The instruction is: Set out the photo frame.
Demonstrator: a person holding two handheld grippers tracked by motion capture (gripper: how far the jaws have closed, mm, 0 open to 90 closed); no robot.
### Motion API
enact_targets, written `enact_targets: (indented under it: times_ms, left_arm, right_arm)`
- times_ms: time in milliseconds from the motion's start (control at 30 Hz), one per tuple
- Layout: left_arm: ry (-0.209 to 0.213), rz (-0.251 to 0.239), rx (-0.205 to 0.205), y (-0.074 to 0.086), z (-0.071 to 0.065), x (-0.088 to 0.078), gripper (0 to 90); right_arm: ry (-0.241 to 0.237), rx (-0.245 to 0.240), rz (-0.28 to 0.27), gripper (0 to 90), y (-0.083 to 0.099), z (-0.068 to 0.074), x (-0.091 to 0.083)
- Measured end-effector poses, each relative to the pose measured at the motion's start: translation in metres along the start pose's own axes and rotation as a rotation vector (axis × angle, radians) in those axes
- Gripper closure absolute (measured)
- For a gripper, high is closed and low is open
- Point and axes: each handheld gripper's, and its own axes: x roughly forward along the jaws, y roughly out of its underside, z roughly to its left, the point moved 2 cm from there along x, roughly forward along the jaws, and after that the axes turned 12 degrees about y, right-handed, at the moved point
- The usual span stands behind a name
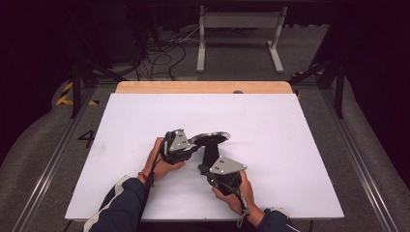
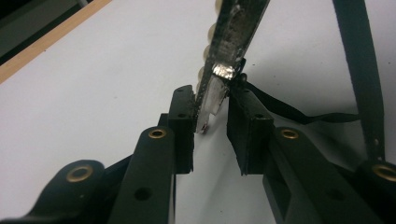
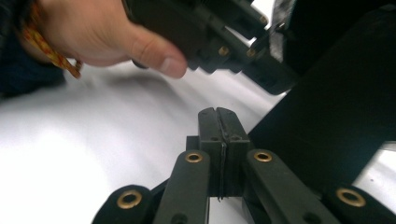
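Note:
A flat silver glittery piece point(image 1: 211, 137) with a black fabric part point(image 1: 209, 154) hanging under it is held just above the white table point(image 1: 290, 145). My left gripper point(image 1: 193, 144) is shut on the silver piece's edge. In the left gripper view the silver strip point(image 2: 233, 32), with pale beads along its edge, runs down between the jaws of the left gripper point(image 2: 211, 100), and a black strap point(image 2: 357, 60) crosses at the right. My right gripper point(image 1: 205, 169) sits below, its jaws pressed together on a thin black edge point(image 3: 223, 154) beside the broad black fabric point(image 3: 336, 107).
The person's hand point(image 3: 107, 32) holds the left gripper point(image 3: 224, 32) close ahead in the right gripper view. A wooden strip point(image 1: 203, 87) borders the table's far edge. A white metal frame point(image 1: 239, 21) and floor cables point(image 1: 164, 53) lie beyond.

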Motion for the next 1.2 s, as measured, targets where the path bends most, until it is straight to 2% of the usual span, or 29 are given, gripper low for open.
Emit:
enact_targets:
  times_ms: [167,267,400,533,633,833,1000,1200]
  left_arm:
    - [0.0,0.001,-0.001,0.0,0.0,0.0,74.1]
    - [-0.005,0.01,0.004,0.0,-0.001,-0.001,74.9]
    - [-0.01,0.023,0.017,0.0,-0.003,-0.002,76.1]
    - [-0.011,0.024,0.013,0.0,-0.004,-0.003,76.6]
    - [-0.008,0.027,0.017,0.0,-0.004,-0.004,77.0]
    - [-0.011,0.034,0.011,0.0,-0.006,-0.005,77.6]
    - [-0.012,0.049,0.024,-0.001,-0.008,-0.006,78.5]
    - [-0.004,0.032,0.018,-0.001,-0.009,-0.01,78.6]
  right_arm:
    - [0.023,0.002,0.014,89.9,0.002,0.007,0.006]
    - [0.055,-0.003,0.025,90.0,0.002,0.011,0.011]
    - [0.086,-0.01,0.041,90.0,0.003,0.011,0.014]
    - [0.1,0.001,0.056,90.0,0.005,0.008,0.015]
    - [0.095,0.011,0.06,90.0,0.006,0.006,0.015]
    - [0.104,-0.01,0.067,90.0,0.007,0.007,0.014]
    - [0.105,-0.002,0.08,90.0,0.008,0.004,0.012]
    - [0.103,0.004,0.088,90.0,0.009,0.001,0.01]
